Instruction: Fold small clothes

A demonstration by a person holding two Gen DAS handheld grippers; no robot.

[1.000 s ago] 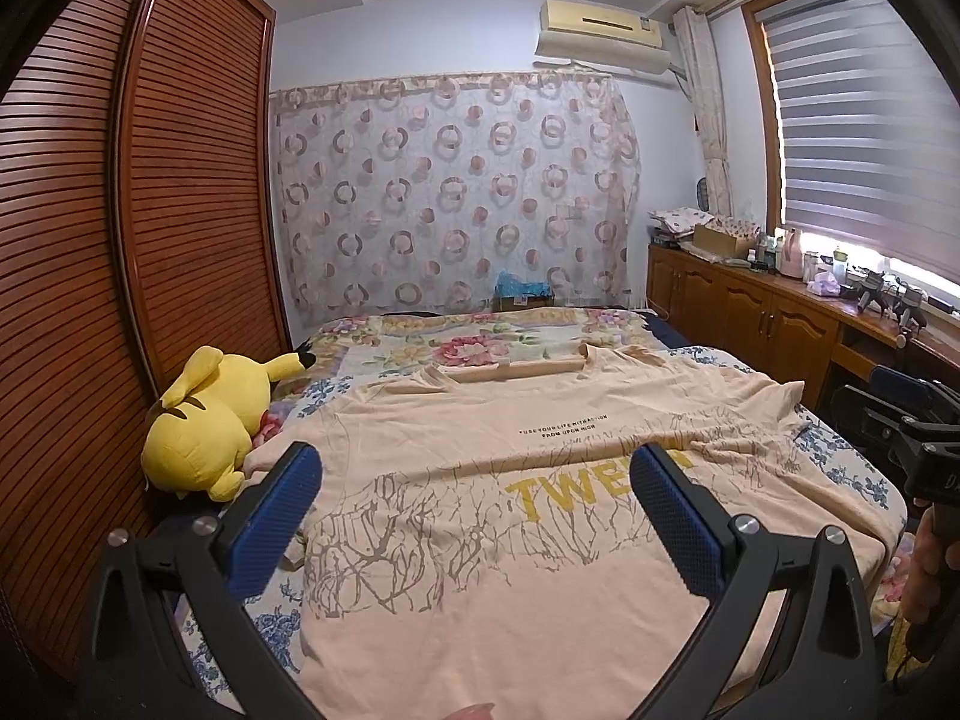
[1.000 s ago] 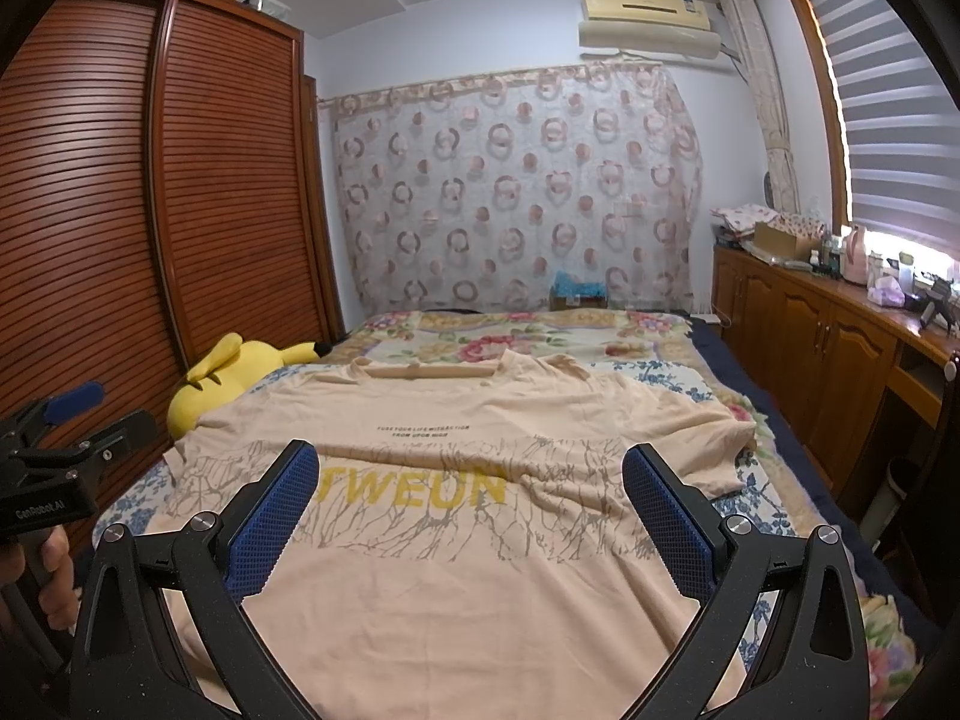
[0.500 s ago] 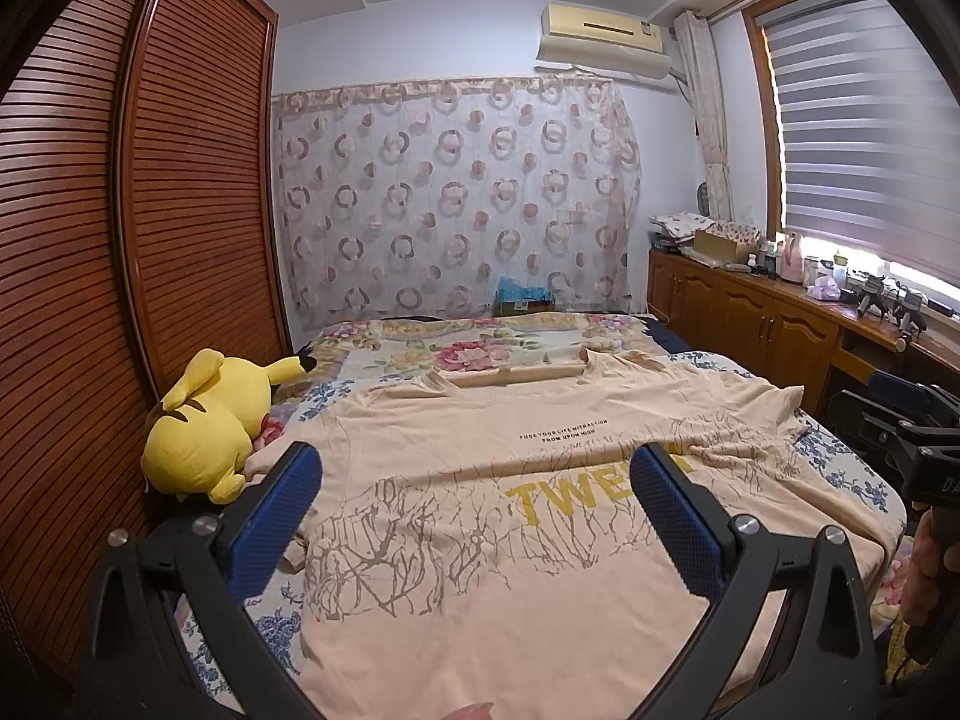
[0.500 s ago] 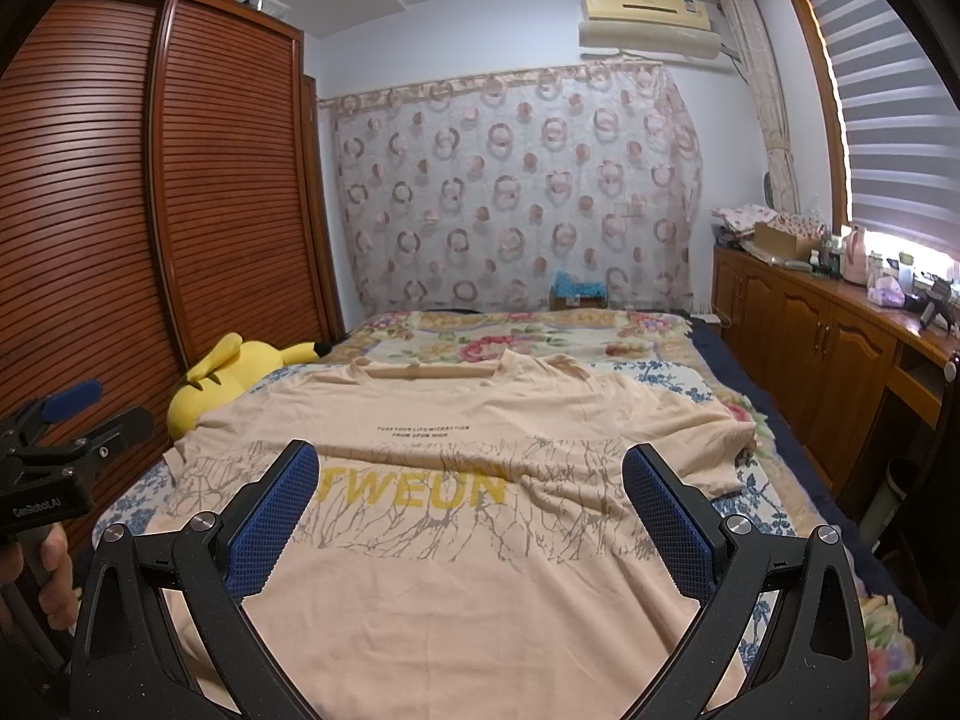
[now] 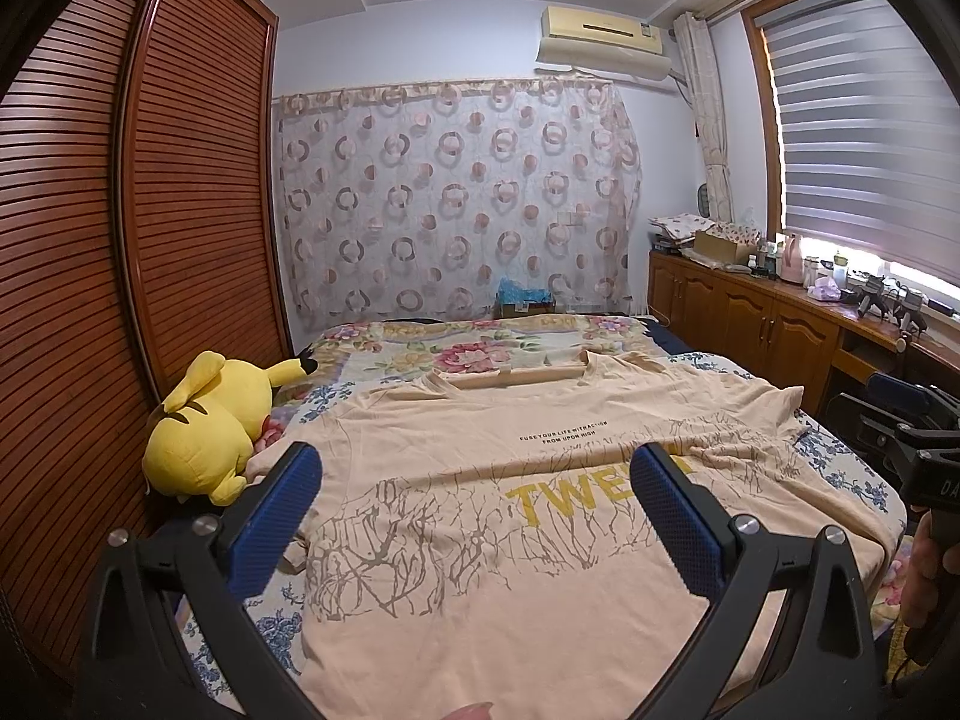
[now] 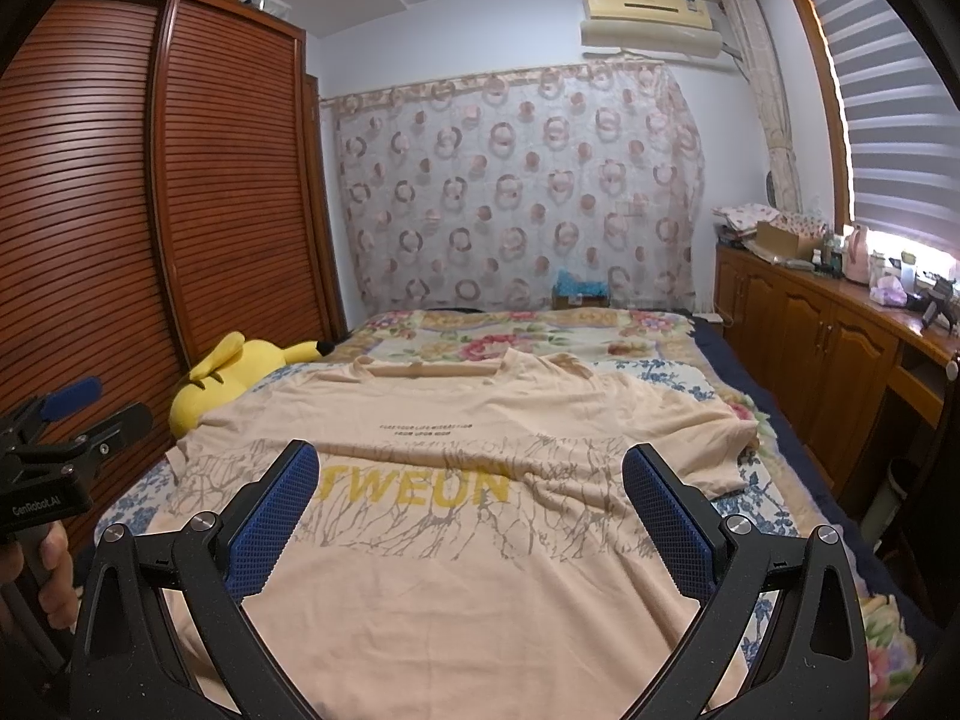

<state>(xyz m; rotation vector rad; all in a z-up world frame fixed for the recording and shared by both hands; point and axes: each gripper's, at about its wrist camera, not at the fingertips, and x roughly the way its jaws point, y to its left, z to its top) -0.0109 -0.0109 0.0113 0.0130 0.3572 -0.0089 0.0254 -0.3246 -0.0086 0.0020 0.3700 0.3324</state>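
Observation:
A peach T-shirt [image 5: 480,540] [image 6: 480,552] with yellow letters and a grey branch print lies spread face up on the bed, collar toward the far end. My left gripper [image 5: 477,483] hovers open above its near left part, nothing between the blue pads. Open as well, my right gripper [image 6: 471,480] hangs over the shirt's near middle and holds nothing. The shirt's right sleeve [image 6: 708,438] is rumpled. Each gripper shows at the edge of the other's view, held by a hand.
A yellow plush toy [image 5: 210,432] [image 6: 240,372] lies at the bed's left edge against the slatted wardrobe [image 5: 120,276]. A wooden cabinet [image 6: 828,348] with clutter runs along the right wall. The floral bedspread [image 5: 480,354] extends beyond the collar.
Both views have barely shifted; the left camera has tipped slightly, and the shirt lies as before.

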